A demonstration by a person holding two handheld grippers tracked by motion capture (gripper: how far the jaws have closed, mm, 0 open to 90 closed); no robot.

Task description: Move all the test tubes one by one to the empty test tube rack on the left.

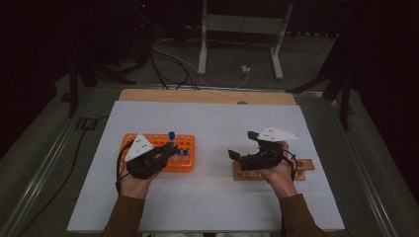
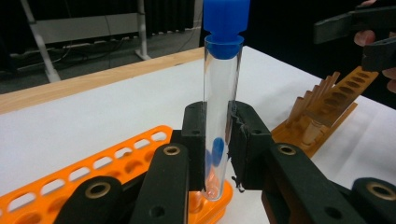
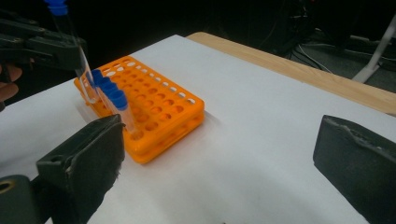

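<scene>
My left gripper point(image 2: 217, 140) is shut on a clear test tube point(image 2: 220, 107) with a blue cap, held upright over the right end of an orange tube rack point(image 2: 116, 161). From above, the tube's cap point(image 1: 171, 135) stands just over the rack point(image 1: 148, 140) at the left gripper's point(image 1: 172, 147) tips. Several other blue-capped tubes point(image 3: 109, 91) stand in the rack point(image 3: 159, 107). My right gripper point(image 1: 243, 145) is open with nothing between its jaws, above a wooden rack point(image 1: 301, 170). The right gripper view shows its wide-apart fingers point(image 3: 88, 158) and the left gripper point(image 3: 42, 44) holding the tube point(image 3: 77, 56).
A white sheet point(image 1: 212, 197) covers the table, with a wooden strip point(image 1: 207, 96) along the far edge. The wooden rack point(image 2: 327, 107) lies right of the orange one. Cables and metal stand legs point(image 1: 242, 44) lie on the floor beyond.
</scene>
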